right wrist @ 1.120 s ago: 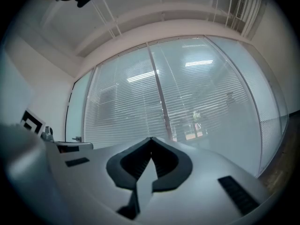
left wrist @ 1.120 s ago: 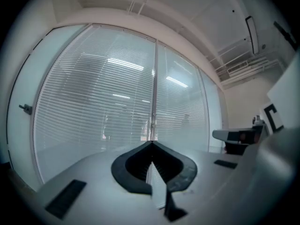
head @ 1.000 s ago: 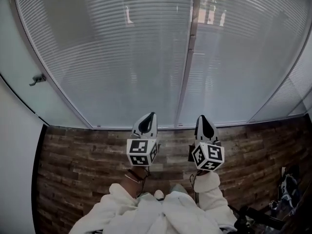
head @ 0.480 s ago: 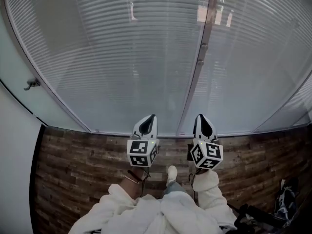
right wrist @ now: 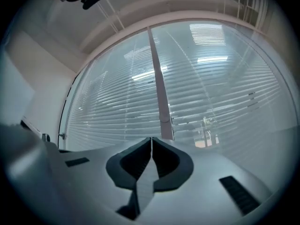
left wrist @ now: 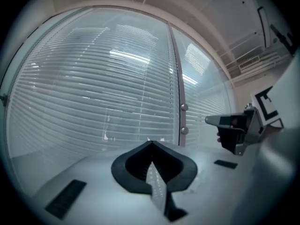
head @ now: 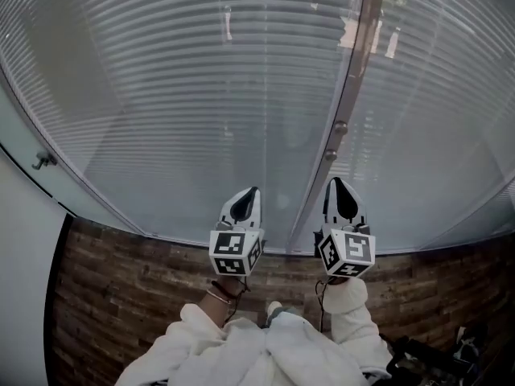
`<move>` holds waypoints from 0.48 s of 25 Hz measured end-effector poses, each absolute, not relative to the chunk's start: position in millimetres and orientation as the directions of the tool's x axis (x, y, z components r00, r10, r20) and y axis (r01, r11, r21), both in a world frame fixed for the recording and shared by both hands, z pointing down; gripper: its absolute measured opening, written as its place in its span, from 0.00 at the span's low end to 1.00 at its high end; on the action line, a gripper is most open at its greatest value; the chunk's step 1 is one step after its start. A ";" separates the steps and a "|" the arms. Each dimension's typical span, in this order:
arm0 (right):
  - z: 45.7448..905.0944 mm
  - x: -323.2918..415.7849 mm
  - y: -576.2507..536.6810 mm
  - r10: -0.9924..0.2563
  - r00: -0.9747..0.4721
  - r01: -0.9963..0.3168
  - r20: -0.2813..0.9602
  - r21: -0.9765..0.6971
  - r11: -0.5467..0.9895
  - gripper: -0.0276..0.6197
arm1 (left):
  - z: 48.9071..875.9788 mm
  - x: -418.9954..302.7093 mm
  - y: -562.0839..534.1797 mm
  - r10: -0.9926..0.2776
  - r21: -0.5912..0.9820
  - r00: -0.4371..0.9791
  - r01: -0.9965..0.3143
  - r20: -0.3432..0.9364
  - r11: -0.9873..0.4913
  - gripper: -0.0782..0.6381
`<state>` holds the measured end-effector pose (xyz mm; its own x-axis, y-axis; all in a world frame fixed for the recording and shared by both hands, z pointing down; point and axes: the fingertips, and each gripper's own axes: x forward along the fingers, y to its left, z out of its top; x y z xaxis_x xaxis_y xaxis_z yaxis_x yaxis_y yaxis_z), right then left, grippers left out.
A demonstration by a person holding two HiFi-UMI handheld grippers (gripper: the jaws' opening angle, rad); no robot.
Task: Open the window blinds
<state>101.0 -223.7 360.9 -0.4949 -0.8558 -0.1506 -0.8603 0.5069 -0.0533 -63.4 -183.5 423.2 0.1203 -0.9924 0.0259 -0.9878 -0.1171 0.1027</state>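
Blinds [head: 201, 95] fill the far half of the head view. They hang lowered over two panes, with their thin slats running level from side to side. A post [head: 346, 111] splits the panes and leans right of centre. Two small round knobs [head: 340, 126] sit on it, one above the other. Through the right pane, a few pale shapes show faintly between the slats.

The left gripper [head: 251, 193] points at the foot of the left pane, just left of the post. Its jaws are pressed together with nothing between them. In its own view the left gripper [left wrist: 151, 143] faces the blinds [left wrist: 93, 93], the post [left wrist: 174, 78] stands just right of its tips, and the right gripper [left wrist: 234, 130] juts in from the right edge.

The right gripper [head: 338, 185] points at the foot of the right pane, just right of the post. Its jaws are also closed tight on nothing. In its own view the right gripper [right wrist: 151, 138] lines up almost under the post [right wrist: 159, 88], with blinds [right wrist: 211, 93] on both sides.

Neither gripper touches the blinds. The two grippers are held side by side, near each other, above a dark plank floor [head: 121, 296]. White sleeves [head: 193, 344] show at the near edge. At far left a small handle [head: 40, 161] sits on a plain panel, beside a white wall [head: 20, 296].
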 end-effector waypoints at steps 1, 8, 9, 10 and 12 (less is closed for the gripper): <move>354.0 101.4 -232.4 -0.854 -0.493 -0.863 -0.163 -0.033 0.505 0.06 | 421.3 -62.8 -192.9 -0.993 0.104 0.120 -0.988 0.020 -0.117 0.11; 324.7 83.4 -278.6 -0.870 -0.482 -0.831 -0.106 0.369 0.416 0.24 | 418.5 -63.6 -234.0 -0.985 0.085 0.170 -0.982 0.023 -0.168 0.11; 318.2 79.6 -283.0 -0.881 -0.466 -0.794 -0.078 0.478 0.377 0.24 | 415.4 -65.4 -237.2 -0.983 0.081 0.180 -0.981 0.017 -0.178 0.11; 312.2 77.3 -286.4 -0.897 -0.438 -0.738 -0.058 0.593 0.322 0.24 | 413.1 -67.5 -240.0 -0.982 0.079 0.188 -0.979 0.011 -0.186 0.11; 305.1 75.0 -293.8 -0.929 -0.368 -0.571 -0.031 0.796 0.200 0.24 | 411.6 -69.2 -246.6 -0.980 0.084 0.201 -0.976 0.008 -0.199 0.11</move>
<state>75.0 -293.8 305.1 -0.3680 -0.9293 -0.0307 -0.5713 0.1999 0.7960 -69.2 -246.6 411.6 0.2006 -0.9796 0.0081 -0.9764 -0.1992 0.0836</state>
